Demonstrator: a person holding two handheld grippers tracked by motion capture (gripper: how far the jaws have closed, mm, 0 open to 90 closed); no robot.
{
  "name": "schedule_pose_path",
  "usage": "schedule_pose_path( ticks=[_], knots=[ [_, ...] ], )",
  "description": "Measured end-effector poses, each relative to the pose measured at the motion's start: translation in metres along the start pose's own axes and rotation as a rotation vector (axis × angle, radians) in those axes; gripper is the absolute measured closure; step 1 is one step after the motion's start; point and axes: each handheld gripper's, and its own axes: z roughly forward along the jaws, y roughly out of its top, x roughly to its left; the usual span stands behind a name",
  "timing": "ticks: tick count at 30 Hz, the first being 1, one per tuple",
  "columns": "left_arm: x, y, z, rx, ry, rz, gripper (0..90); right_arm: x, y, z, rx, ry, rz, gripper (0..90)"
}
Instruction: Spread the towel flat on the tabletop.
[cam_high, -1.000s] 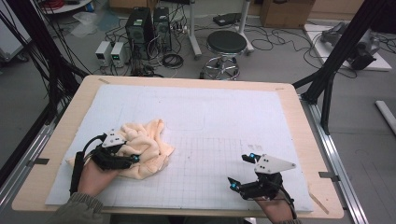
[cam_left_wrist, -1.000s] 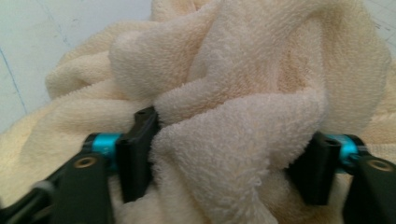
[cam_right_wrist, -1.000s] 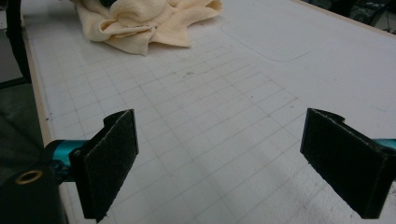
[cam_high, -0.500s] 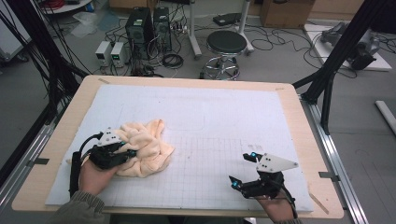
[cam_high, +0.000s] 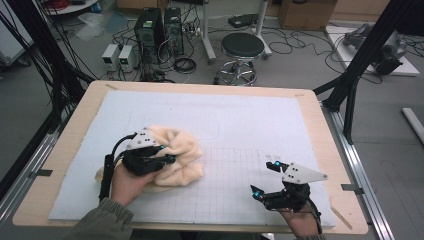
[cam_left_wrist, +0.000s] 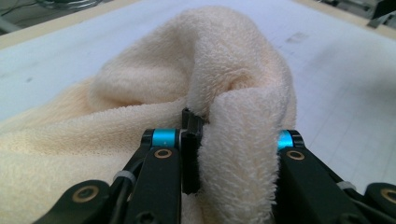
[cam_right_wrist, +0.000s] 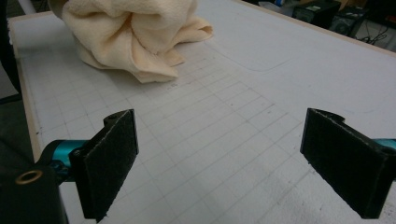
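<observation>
While the left tongs (cam_high: 167, 159) have just been closing on a fold of the cream towel (cam_high: 175, 155) at the lower left of the table (cam_high: 310, 107), the pinch takes one ridge only; lifted, the bunched remainder may drag or slip free. Right tongs (cam_high: 262, 179) stand wide, holding nothing, well apart at lower right. Nothing obstructs the white gridded mat (cam_high: 250, 120).

No text, label, brand or number can be read in any of the views — the white mat (cam_high: 250, 125) on the worktop (cam_high: 320, 130) carries only a printed grid of thin lines and a faint curved outline, with a few small smudged marks in the high view too blurred to make out — and the boxes on the floor (cam_high: 150, 25) show no legible lettering
</observation>
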Motion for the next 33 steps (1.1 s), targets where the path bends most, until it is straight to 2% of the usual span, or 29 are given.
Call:
schedule_pose_path(
  ticks=[7,10,13,16,18,20,27,29,31,32,33],
  knots=[
    [-0.030,0.034,0.020,-0.033,-0.079,0.064,73.7,-0.002,0.000,-0.004,-0.012,-0.014,0.007,10.6],
    [-0.044,0.051,0.029,-0.045,-0.116,0.105,73.7,-0.004,0.000,-0.006,-0.019,-0.021,0.008,10.6],
    [-0.061,0.069,0.034,-0.076,-0.168,0.136,73.7,-0.006,0.000,-0.011,-0.043,-0.038,0.005,10.5],
    [-0.077,0.077,0.039,-0.086,-0.217,0.167,73.6,-0.008,0.000,-0.014,-0.055,-0.043,0.015,10.5],
    [-0.084,0.074,0.043,-0.070,-0.236,0.186,73.6,-0.010,-0.001,-0.016,-0.056,-0.047,0.010,10.5],
    [-0.087,0.066,0.049,-0.046,-0.234,0.196,73.4,-0.011,-0.003,-0.018,-0.055,-0.046,0.022,10.5],
    [-0.086,0.009,0.070,0.081,-0.246,0.115,72.6,-0.010,-0.003,-0.013,-0.033,-0.022,0.020,10.6],
    [-0.087,-0.002,0.070,0.097,-0.258,0.100,70.5,-0.009,0.000,-0.010,-0.028,-0.006,0.023,10.6],
    [-0.086,-0.004,0.063,0.090,-0.273,0.099,64.2,-0.007,0.004,-0.007,-0.022,0.006,0.017,11.0],
    [-0.086,-0.003,0.058,0.078,-0.280,0.093,57.3,-0.006,0.010,-0.004,-0.021,0.020,0.010,14.1],
    [-0.085,-0.002,0.053,0.076,-0.285,0.100,57.3,-0.006,0.010,-0.004,-0.021,0.020,0.010,14.1]
  ],
)
